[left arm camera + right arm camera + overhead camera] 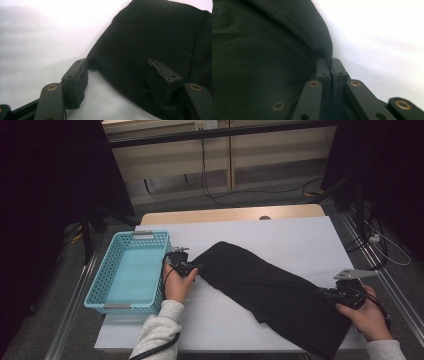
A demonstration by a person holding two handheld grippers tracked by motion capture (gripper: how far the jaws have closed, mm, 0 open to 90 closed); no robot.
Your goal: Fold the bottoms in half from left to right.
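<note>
Black soft cloth lies long across the white table, from far left down to near right, its left end just beside the left gripper with jaws apart, its right end pinched in the right gripper.

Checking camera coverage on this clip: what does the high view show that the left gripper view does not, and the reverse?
High view: the light blue perforated plastic basket at the table's left, the person's hands, and the right tongs shut on the folded black fabric garment.

Left gripper view: a close look at the left tongs, jaws apart, one pad on the sheet, one over the garment's edge.

Both: the garment and the white table covering.
</note>
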